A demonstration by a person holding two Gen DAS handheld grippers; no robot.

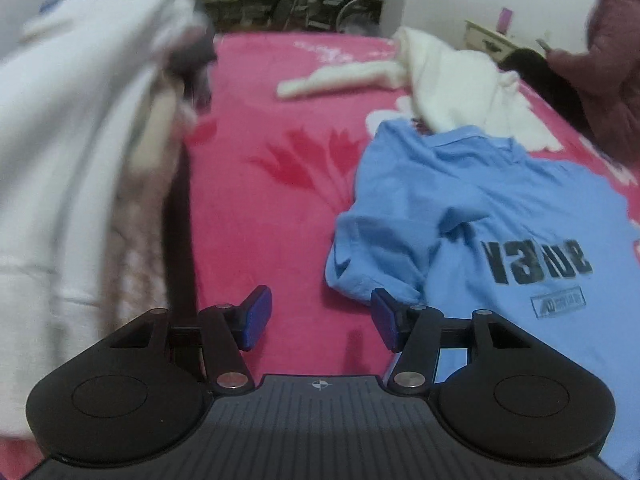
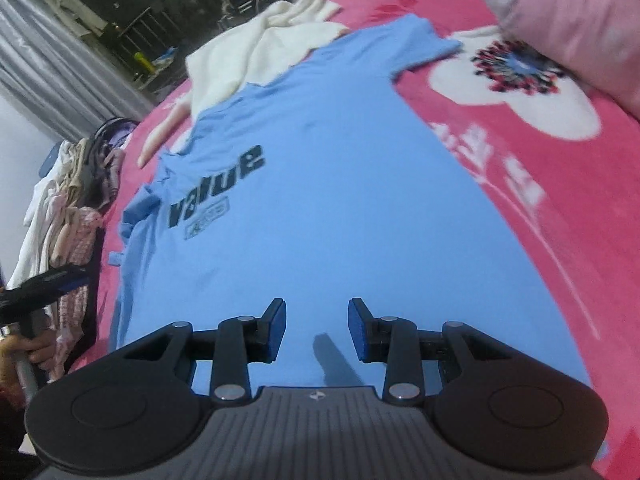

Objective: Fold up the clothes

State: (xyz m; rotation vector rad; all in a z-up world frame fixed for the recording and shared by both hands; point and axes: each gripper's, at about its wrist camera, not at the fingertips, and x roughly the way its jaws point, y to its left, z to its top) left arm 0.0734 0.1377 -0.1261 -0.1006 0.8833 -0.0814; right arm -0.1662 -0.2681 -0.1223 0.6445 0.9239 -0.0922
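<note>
One blue T-shirt (image 2: pixel 320 184) lies flat on the pink bed (image 1: pixel 260 200), one white garment (image 1: pixel 448 84) beside its collar; left gripper (image 1: pixel 321 318) and right gripper (image 2: pixel 317 330) both have fingers apart, empty

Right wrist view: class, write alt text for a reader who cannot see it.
A light blue T-shirt printed with "value" lies spread flat on a pink floral blanket, with the open right gripper hovering over its near end. A cream garment overlaps the shirt's far end.
</note>
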